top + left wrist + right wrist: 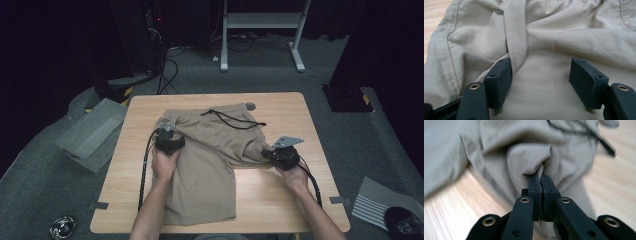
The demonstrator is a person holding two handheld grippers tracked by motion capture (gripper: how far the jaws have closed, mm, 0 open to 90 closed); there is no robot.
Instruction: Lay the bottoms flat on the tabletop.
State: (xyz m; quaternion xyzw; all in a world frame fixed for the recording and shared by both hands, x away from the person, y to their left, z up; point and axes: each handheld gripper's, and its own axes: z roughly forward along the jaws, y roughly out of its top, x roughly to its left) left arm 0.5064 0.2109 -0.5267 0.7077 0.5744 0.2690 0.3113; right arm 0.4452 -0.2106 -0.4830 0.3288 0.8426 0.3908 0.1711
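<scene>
Khaki woven shorts [210, 165], creased, bunch between the right gripper [540, 178] jaws.

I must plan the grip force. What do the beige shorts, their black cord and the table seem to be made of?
Shorts: probably thin woven cotton or a blend, matte; they show soft creases and stitched seams.
Cord: seems a braided textile drawstring, limp and matte; its fibre cannot be told.
Table: light wood grain, smooth; perhaps laminate, not solid wood.

Blurred drawstring tip [610, 151] on shorts [524, 157]
</scene>
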